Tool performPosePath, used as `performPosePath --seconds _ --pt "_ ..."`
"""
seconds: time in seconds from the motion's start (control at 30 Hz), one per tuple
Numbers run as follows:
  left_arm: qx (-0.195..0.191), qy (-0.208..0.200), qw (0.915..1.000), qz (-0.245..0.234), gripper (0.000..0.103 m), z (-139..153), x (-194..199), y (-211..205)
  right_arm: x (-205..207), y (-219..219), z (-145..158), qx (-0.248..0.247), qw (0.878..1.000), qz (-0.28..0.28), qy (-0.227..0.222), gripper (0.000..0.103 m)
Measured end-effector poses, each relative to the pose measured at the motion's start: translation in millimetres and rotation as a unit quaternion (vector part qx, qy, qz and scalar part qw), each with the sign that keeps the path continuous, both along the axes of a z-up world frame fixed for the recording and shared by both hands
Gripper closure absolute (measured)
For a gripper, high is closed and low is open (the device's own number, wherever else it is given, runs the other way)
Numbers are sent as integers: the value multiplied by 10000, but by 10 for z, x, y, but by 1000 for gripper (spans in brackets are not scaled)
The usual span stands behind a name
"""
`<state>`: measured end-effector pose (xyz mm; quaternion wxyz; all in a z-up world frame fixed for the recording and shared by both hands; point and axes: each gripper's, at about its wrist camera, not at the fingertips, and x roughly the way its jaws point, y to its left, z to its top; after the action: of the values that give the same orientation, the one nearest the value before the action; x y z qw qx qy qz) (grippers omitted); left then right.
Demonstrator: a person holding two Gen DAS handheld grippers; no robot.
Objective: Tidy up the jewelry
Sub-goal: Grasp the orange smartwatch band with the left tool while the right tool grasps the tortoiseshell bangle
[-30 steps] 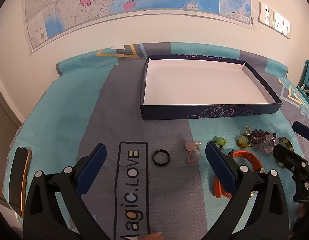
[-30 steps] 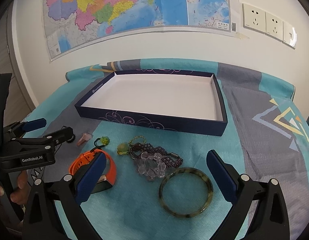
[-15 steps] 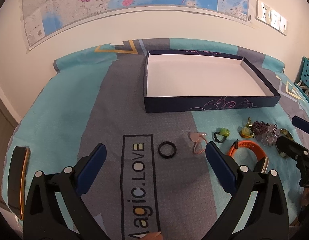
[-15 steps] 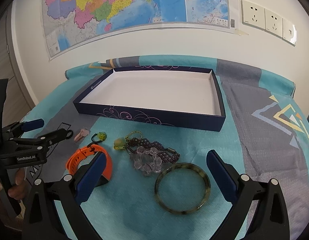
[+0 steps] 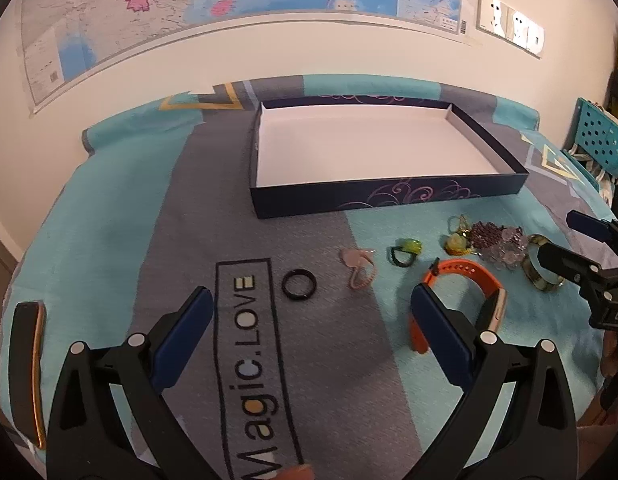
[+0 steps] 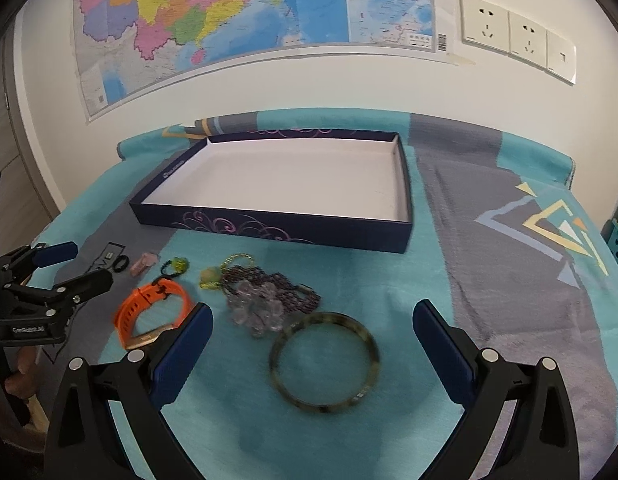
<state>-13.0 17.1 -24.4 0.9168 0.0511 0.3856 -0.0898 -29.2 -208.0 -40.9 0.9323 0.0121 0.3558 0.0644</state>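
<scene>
An empty dark blue box with a white inside stands on the cloth-covered table. In front of it lie a black ring, a pink ring, a green ring, an orange wristband, a heap of purple and clear beads and a mottled green bangle. My left gripper is open and empty, just short of the black ring. My right gripper is open and empty, with the bangle between its fingers.
A dark phone-like object lies at the table's left edge. A wall with a map and sockets rises behind the table. A teal perforated chair stands at the right.
Both grippers have drawn back and risen a little; the box and jewelry sit farther off in view. The right gripper shifted left, so the bangle now lies centred between its fingers. Nothing was grasped.
</scene>
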Motion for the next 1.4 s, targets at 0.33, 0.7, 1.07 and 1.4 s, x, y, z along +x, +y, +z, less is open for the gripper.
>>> performPosePath --seconds 0.33,0.7,1.07,1.4 --pt "31 82 9992 -391 5 -22 -69 -118 -38 -263 -66 -149 9996 -172 178 9" --pt "-33 -10 9995 -301 5 56 -103 202 8 -336 -141 -194 9990 -80 391 25" --pt "-355 282 9927 -1115 19 21 -119 -69 102 -341 -165 -213 9980 156 573 55" --pt "-606 1034 9786 -1673 55 -191 107 -370 184 -215 -176 -417 9942 649 750 84"
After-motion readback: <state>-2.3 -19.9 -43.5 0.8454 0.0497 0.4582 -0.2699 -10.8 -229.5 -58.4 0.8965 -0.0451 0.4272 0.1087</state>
